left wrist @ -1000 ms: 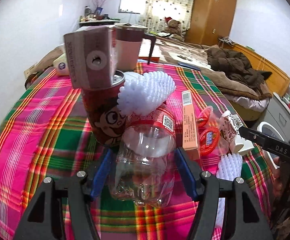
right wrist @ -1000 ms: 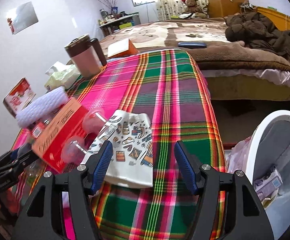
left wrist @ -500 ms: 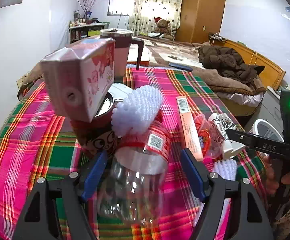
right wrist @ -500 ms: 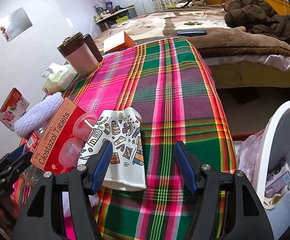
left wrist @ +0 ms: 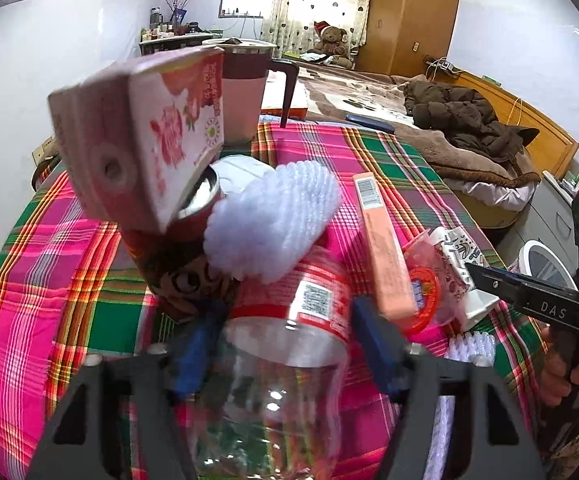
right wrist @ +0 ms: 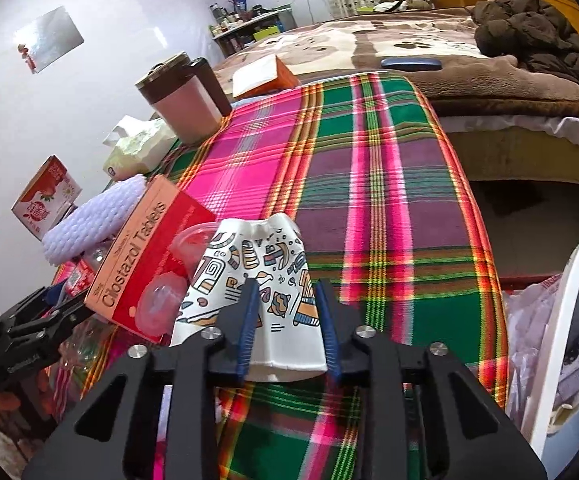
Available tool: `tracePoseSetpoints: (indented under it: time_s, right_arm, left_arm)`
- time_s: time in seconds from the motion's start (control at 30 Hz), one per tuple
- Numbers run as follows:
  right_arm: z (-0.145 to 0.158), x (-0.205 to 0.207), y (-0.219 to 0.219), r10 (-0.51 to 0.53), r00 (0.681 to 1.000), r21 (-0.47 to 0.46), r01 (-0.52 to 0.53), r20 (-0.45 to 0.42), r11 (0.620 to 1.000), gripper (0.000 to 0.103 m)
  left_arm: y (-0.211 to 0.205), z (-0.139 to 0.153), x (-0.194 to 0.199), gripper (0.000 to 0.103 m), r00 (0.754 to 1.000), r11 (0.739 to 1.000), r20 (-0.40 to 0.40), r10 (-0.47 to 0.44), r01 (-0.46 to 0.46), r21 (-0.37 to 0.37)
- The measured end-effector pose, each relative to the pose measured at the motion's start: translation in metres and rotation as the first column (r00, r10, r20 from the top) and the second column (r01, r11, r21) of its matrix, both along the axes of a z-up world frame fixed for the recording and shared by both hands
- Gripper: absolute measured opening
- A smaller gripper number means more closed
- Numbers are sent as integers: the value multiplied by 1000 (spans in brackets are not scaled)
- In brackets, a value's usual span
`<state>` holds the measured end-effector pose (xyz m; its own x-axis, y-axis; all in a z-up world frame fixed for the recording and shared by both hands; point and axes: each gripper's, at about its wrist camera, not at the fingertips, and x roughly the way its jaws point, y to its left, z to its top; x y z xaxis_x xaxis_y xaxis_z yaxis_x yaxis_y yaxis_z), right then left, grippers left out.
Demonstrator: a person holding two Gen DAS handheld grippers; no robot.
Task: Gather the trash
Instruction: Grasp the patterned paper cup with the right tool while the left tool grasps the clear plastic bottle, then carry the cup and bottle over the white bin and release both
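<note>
Item: our right gripper (right wrist: 287, 322) pinches the crumpled paper cup (right wrist: 249, 276), just right of the tablet box (right wrist: 145, 252). Our left gripper (left wrist: 285, 344) clasps the bottle (left wrist: 289, 320) left of that box. Only the right view shows the bin (right wrist: 561, 320).
</note>
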<state>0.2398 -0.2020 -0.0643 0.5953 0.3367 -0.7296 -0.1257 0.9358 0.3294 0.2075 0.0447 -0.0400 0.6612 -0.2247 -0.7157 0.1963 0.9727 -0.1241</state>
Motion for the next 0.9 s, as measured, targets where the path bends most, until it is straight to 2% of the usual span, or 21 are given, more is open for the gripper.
tracePoseSetpoints:
  time_s: [0.1,0.3,0.47,0.6,0.9]
  right_arm:
    - [2,-2,2,11,1000,-2,-11,10,1000,15]
    - [8,-9,5,17,999,-15,-17,45,1000,10]
    - [15,-16,8,24,997,-15,-23,75,1000,9]
    - [20,-27,10,29,995,-8,-29,95,1000,9]
    - [30,-46,5,22,992,20,-25,128,999,9]
  left_arm:
    - [1,1,-1,66,1000,1000,5,9,-10,2]
    - [19,5,-14,66,998,997,26,65,-64,-46]
    - [28,10,-26,66,993,994,60,104,-101,-48]
    - [38,12,-36,66,988,987,62,140,-134,-92]
    - [35,12,-60,66,991,985,53,123,-115,-128]
